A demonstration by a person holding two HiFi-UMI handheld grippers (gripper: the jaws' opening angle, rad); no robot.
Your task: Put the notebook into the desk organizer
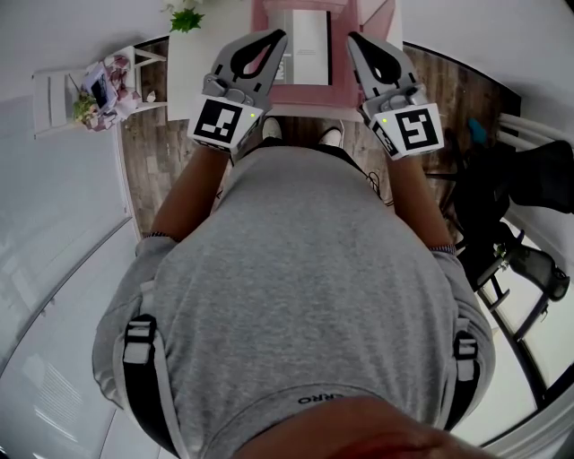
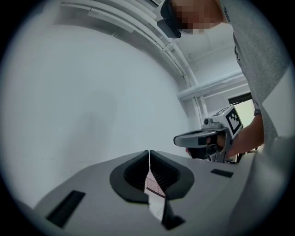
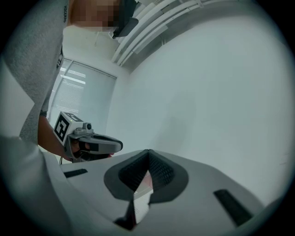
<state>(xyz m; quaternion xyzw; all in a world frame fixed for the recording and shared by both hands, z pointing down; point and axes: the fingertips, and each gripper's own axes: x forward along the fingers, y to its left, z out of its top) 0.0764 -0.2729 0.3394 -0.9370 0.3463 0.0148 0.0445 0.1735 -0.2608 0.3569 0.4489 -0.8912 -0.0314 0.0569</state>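
Note:
From the head view, a white notebook (image 1: 311, 49) lies flat on a pink surface (image 1: 305, 93) straight ahead of the person. Whether that surface is the desk organizer, I cannot tell. My left gripper (image 1: 278, 38) and right gripper (image 1: 352, 41) are held side by side on either side of the notebook's near end, tips forward, not touching it. Both are shut with nothing between the jaws. In the left gripper view the jaws (image 2: 149, 159) meet, and the right gripper (image 2: 203, 137) shows beside them. The right gripper view shows shut jaws (image 3: 148, 159) and the left gripper (image 3: 92, 143).
A white table (image 1: 193, 67) stands left of the pink surface, with a green plant (image 1: 186, 18) at its far end. A white shelf with flowers (image 1: 99, 90) is at far left. Black chair parts (image 1: 520, 179) stand at right. Both gripper views face a plain white wall.

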